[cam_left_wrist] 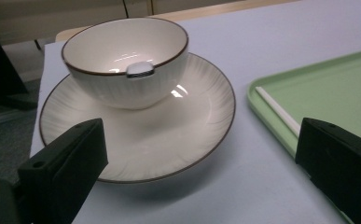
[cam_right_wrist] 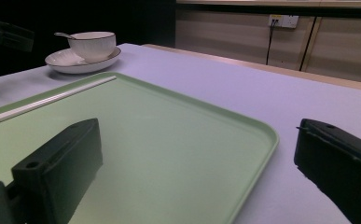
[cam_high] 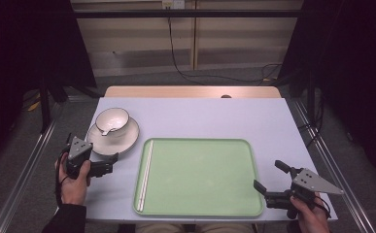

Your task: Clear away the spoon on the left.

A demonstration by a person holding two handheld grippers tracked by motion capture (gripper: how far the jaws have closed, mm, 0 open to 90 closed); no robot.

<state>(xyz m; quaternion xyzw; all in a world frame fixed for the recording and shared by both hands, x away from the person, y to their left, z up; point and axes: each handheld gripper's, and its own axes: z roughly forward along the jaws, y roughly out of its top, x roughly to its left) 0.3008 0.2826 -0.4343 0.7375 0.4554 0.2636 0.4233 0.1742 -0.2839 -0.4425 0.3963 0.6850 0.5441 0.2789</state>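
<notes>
Gripper lined up on the saucer's near rim

Jaws of the left gripper (cam_high: 109, 164) stand spread wide and hold nothing, and they sit right at the near edge of the plate (cam_left_wrist: 169, 140), level with its rim. That low, flat approach makes sense as a way to pinch the rim and carry plate and bowl (cam_left_wrist: 127, 60) as one stack (the bowl rests in the middle of the plate, so lifting from below keeps it seated). A spoon handle (cam_left_wrist: 140, 70) pokes over the bowl's near lip; a tilt during the lift could send it sliding, I'd judge.

The stack stands on the table (cam_high: 200, 116) near its far left corner, just left of the green tray (cam_high: 200, 204). White chopsticks (cam_high: 145, 174) lie along the tray's left edge, leaving its wide middle bare, which looks like the likely landing place for the crockery.

The right gripper (cam_high: 268, 182) hovers at the tray's near right corner, jaws apart and empty, seemingly parked out of the way or ready to steady the tray.
</notes>
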